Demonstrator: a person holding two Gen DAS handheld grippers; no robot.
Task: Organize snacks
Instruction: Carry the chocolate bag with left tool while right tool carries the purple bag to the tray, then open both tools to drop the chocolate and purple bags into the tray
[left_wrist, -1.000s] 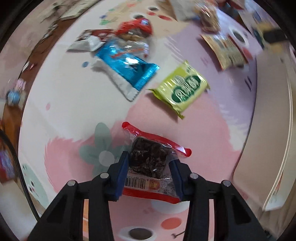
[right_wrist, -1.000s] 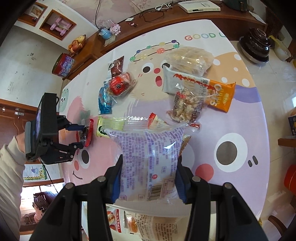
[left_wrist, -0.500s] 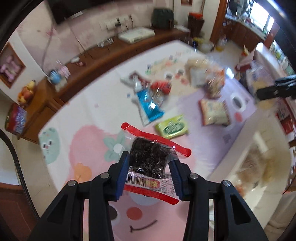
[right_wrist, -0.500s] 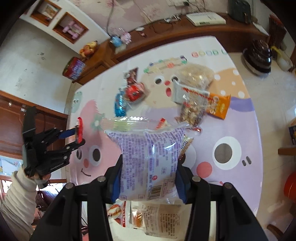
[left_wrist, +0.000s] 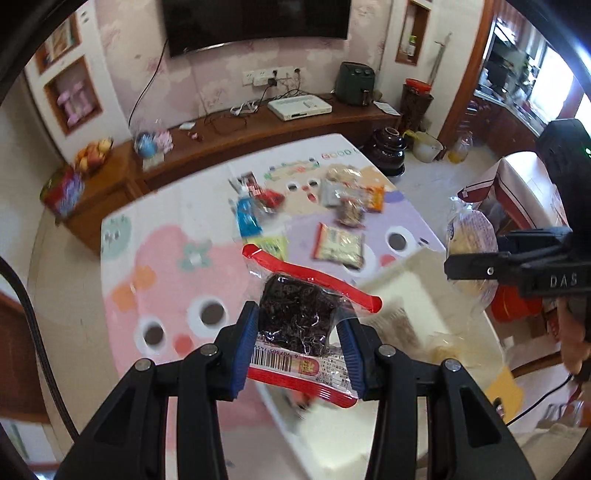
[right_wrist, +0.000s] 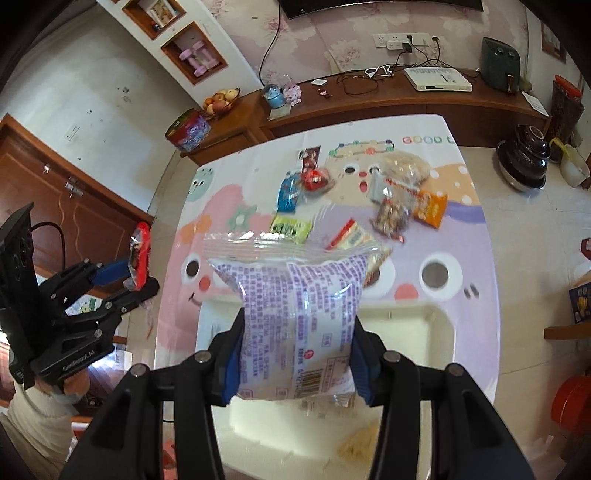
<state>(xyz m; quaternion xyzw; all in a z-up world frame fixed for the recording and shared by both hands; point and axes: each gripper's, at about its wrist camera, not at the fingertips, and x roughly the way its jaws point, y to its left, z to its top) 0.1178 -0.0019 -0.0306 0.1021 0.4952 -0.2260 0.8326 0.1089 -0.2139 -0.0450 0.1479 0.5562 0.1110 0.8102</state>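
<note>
My left gripper (left_wrist: 299, 350) is shut on a clear packet with red edges and dark dried contents (left_wrist: 299, 317), held high above the table; the same gripper (right_wrist: 122, 275) and packet (right_wrist: 139, 251) show at the left of the right wrist view. My right gripper (right_wrist: 295, 362) is shut on a clear bag with purple print (right_wrist: 295, 310), held above a cream tray (right_wrist: 439, 325) at the table's near edge. That gripper (left_wrist: 476, 267) and bag (left_wrist: 471, 236) show at the right of the left wrist view.
Several snack packets lie on the cartoon tablecloth (right_wrist: 461, 229): a blue one (right_wrist: 288, 192), a green one (right_wrist: 290, 229), a red one (right_wrist: 314, 179), an orange one (right_wrist: 428, 208). The tray (left_wrist: 406, 288) holds some packets. A wooden sideboard (right_wrist: 369, 99) stands behind.
Both grippers have risen well above the table with their packets. The left gripper has drawn back from the snack pile; the tray has come under the right gripper.
</note>
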